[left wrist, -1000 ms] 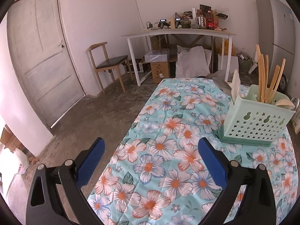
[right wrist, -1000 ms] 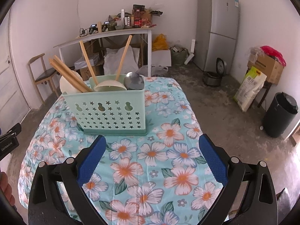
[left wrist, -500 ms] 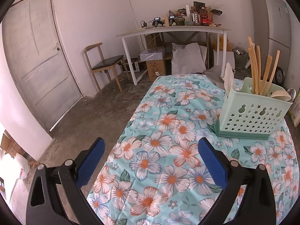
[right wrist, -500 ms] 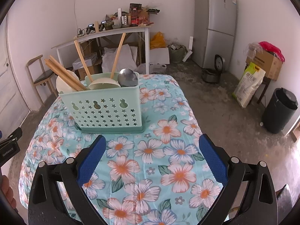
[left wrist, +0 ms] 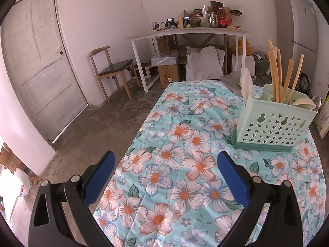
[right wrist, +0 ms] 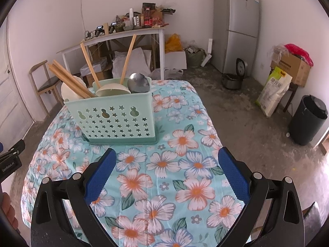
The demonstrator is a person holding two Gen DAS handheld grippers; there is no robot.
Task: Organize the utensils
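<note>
A mint-green perforated utensil holder (right wrist: pixel 118 117) (left wrist: pixel 273 126) stands upright on the floral tablecloth (right wrist: pixel 164 173). It holds several wooden chopsticks (right wrist: pixel 70 79) (left wrist: pixel 276 76), a white spoon (right wrist: pixel 112 90), a metal spoon (right wrist: pixel 138 83) and a white scoop (left wrist: pixel 246 86) at its left end. My right gripper (right wrist: pixel 165 162) hangs open above the cloth, a short way in front of the holder. My left gripper (left wrist: pixel 165 164) is open over the table's left edge, with the holder off to its right. Nothing sits between either pair of blue pads.
Behind the table stand a white desk (left wrist: pixel 185 35) piled with clutter, a wooden chair (left wrist: pixel 111 70), a door (left wrist: pixel 39 68) and a grey fridge (right wrist: pixel 236 26). A black bin (right wrist: pixel 308 119), a rice sack (right wrist: pixel 273 90) and boxes sit on the floor at right.
Both grippers have drawn back and risen slightly from the table, so the holder looks smaller and farther. Both stayed open and empty.
</note>
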